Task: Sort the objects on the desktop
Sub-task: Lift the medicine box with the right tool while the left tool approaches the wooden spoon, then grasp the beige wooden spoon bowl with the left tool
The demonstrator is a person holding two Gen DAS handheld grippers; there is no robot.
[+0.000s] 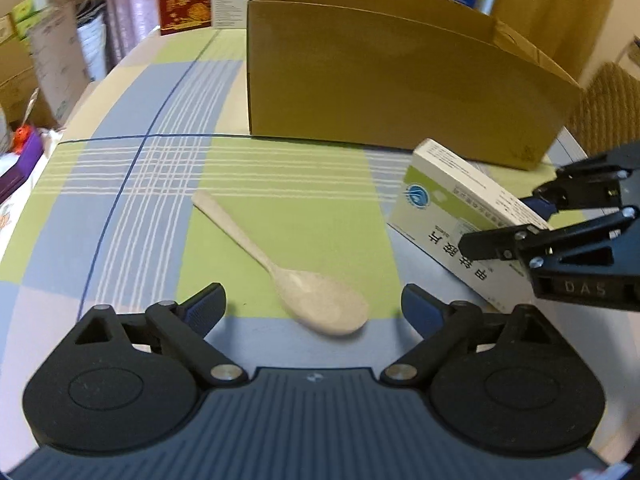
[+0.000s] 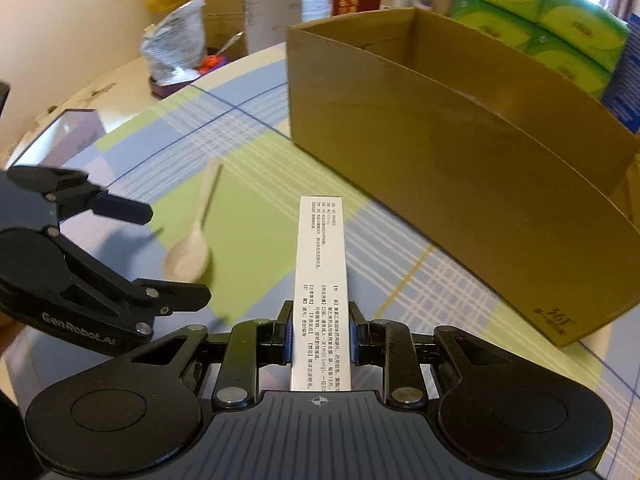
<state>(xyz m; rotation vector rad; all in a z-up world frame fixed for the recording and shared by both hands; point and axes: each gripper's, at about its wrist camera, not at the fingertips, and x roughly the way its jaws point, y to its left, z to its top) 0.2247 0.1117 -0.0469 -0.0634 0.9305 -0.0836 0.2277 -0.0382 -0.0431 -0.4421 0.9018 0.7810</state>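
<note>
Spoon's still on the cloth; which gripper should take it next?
Left, probably. The left gripper is open with the spoon bowl lying between its fingers. The right gripper is shut on the medicine box, so it isn't free.

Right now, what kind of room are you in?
Probably a home dining or living room: a checked tablecloth, stacked tissue packs, and cartons along the wall. A spoon lies beside a cardboard box.
</note>
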